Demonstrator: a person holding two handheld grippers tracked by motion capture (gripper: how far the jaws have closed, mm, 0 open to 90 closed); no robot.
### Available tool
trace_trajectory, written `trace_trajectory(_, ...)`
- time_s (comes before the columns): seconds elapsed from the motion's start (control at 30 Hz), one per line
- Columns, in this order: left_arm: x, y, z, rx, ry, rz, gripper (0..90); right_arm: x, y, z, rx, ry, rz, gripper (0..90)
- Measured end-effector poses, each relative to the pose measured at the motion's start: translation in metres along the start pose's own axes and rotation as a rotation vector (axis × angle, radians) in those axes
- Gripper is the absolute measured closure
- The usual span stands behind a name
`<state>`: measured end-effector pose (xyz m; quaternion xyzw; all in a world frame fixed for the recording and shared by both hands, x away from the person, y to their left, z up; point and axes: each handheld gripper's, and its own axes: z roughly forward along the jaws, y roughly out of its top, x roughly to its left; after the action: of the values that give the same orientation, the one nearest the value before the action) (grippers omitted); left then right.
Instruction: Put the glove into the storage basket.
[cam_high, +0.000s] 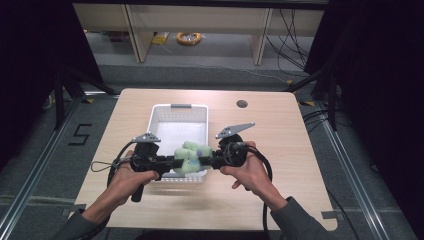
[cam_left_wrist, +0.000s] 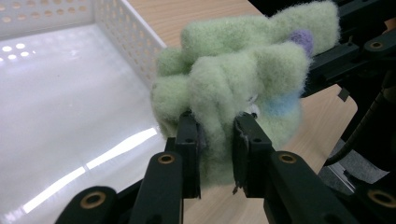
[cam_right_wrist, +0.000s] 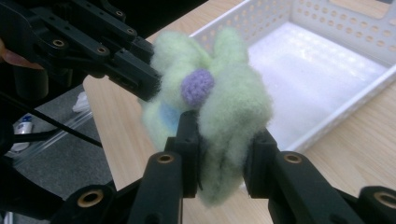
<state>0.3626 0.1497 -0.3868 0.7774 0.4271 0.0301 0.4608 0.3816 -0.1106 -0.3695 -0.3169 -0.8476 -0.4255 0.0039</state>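
Fuzzy pale-green felted wool toy (cam_left_wrist: 233, 79) above a glossy, perforated white plastic basket (cam_left_wrist: 126, 28) on matt wood-grain table (cam_high: 280, 130).

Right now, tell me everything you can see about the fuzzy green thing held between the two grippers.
The fuzzy green thing is pale green fleece, bunched into soft folds, with a round purple spot and a light blue patch. It looks like a small plush item or sock. It hangs in the air over the near rim of the white basket, pinched from opposite sides by the left gripper and the right gripper, both with jaws closed on it.

Overhead forward-down; tongs cameras close, facing
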Motion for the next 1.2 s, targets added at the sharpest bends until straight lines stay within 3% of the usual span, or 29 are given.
trace_trajectory(0.3,0.018,0.004,-0.004,0.032,0.027,-0.021,73.1,0.001,0.015,0.02,0.027,0.013,0.004,72.3)
trace_trajectory(0.37,0.023,0.004,-0.003,0.034,0.038,-0.032,73.1,-0.001,0.018,0.025,0.022,0.003,-0.019,72.3)
trace_trajectory(0.5,0.033,0.005,-0.002,0.058,0.053,-0.032,73.1,-0.004,0.022,0.036,0.037,0.004,0.003,72.3)
trace_trajectory(0.53,0.034,0.004,0.0,0.046,0.061,-0.05,73.1,-0.005,0.023,0.039,0.041,0.005,0.007,72.3)
trace_trajectory(0.6,0.041,0.005,0.0,0.07,0.071,-0.036,73.1,-0.006,0.024,0.045,0.048,0.003,0.013,72.3)
trace_trajectory(0.67,0.046,0.004,0.003,0.07,0.07,-0.064,73.1,-0.007,0.025,0.05,0.053,0.001,0.016,72.3)
trace_trajectory(0.73,0.051,0.003,0.004,0.089,0.077,-0.058,73.1,-0.008,0.026,0.057,0.06,0.005,0.032,72.3)
trace_trajectory(0.87,0.061,0.0,0.008,0.105,0.079,-0.093,73.1,-0.013,0.027,0.069,0.084,0.001,0.037,72.4)
trace_trajectory(1.07,0.07,-0.005,0.015,0.151,0.098,-0.103,72.9,-0.021,0.025,0.086,0.12,0.0,0.065,72.4)
trace_trajectory(1.2,0.074,-0.011,0.02,0.154,0.102,-0.104,72.8,-0.023,0.021,0.095,0.152,0.002,0.091,72.4)
